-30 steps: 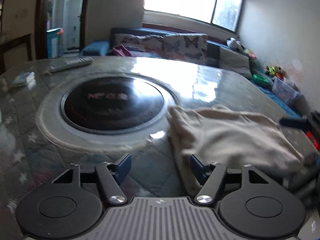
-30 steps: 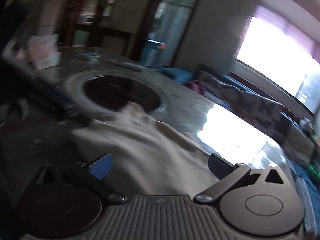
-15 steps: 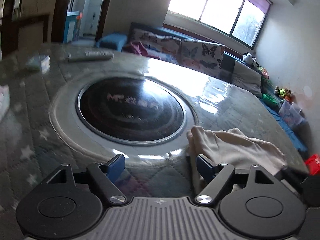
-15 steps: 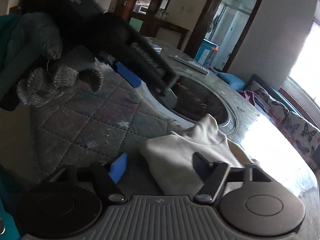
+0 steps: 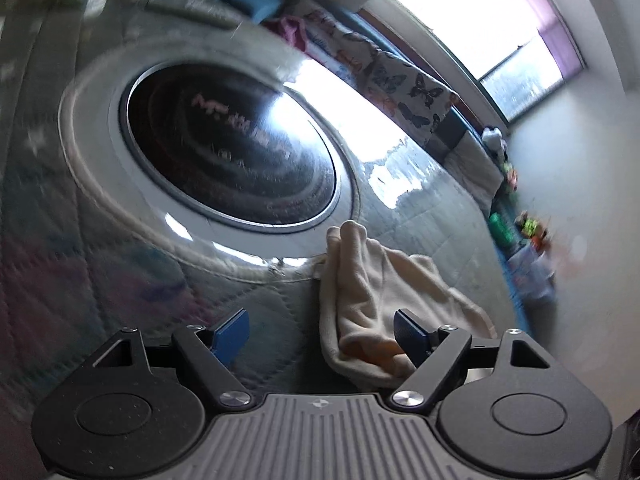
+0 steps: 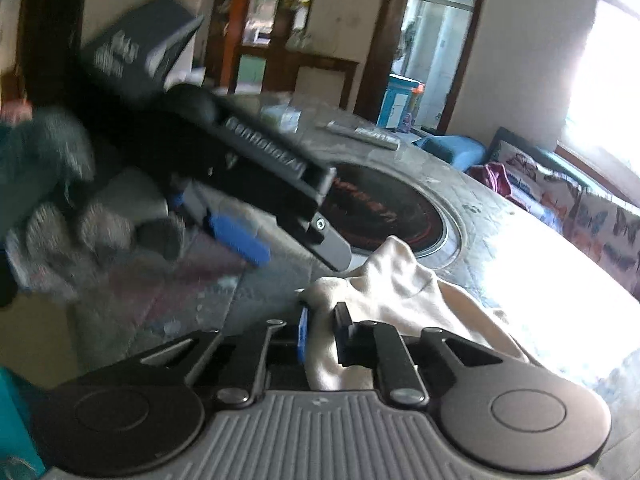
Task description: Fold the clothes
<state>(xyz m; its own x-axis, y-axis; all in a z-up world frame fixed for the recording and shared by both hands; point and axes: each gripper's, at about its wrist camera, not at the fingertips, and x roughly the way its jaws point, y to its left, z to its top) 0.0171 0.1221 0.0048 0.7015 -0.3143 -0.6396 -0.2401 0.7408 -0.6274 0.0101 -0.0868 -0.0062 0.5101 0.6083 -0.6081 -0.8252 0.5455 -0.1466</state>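
Right gripper (image 6: 320, 334) pinches cream garment (image 6: 400, 292) near table (image 6: 192, 308) edge; left gripper (image 5: 320, 336), opening, empty, should grip the adjacent corner.

Left of the cream garment (image 5: 384, 304) the quilted desk (image 5: 120, 280) lies bare; the left claw (image 6: 280, 236) hangs above it.

Cream garment (image 6: 404, 292) lies bunched on the quilted table beside the dark round inset.
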